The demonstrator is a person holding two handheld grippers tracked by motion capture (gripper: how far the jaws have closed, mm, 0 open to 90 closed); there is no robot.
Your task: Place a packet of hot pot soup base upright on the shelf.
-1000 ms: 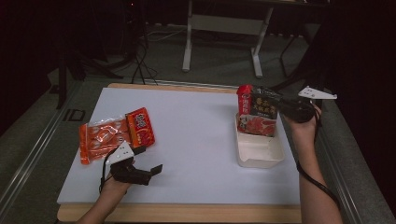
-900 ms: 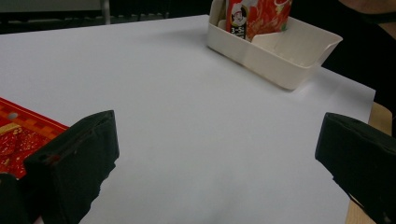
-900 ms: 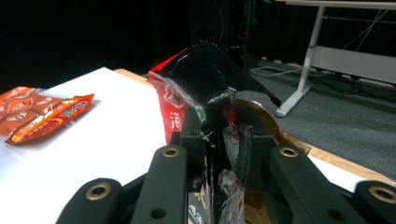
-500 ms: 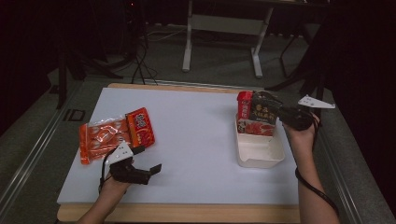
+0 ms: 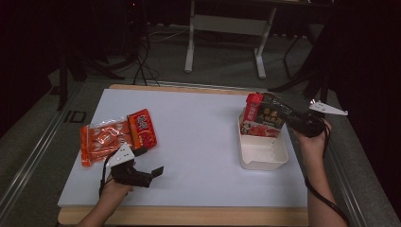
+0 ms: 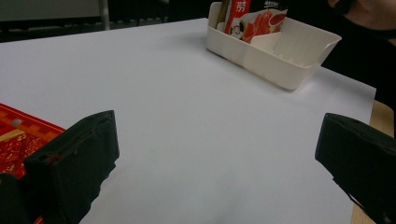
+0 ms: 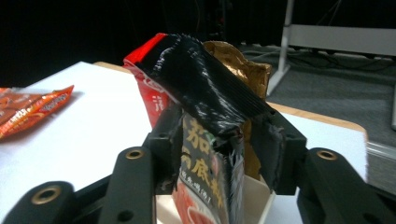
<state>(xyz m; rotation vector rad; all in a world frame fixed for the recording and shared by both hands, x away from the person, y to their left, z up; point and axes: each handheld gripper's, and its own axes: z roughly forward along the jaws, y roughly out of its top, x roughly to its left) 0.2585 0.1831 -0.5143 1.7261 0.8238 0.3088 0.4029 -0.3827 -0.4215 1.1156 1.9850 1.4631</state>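
Right tool grips black packet over bin.

Black sauce packet: standing tilted at the far end of the cream tray | red packet: standing beside it | orange snack bags: lying flat, well apart from the tray.

Orange snack packets: cropped at nine o'clock in left gripper view, partly behind a jaw. Black pouch: base cut off at six o'clock; print blurred. Cream tray: mostly hidden.
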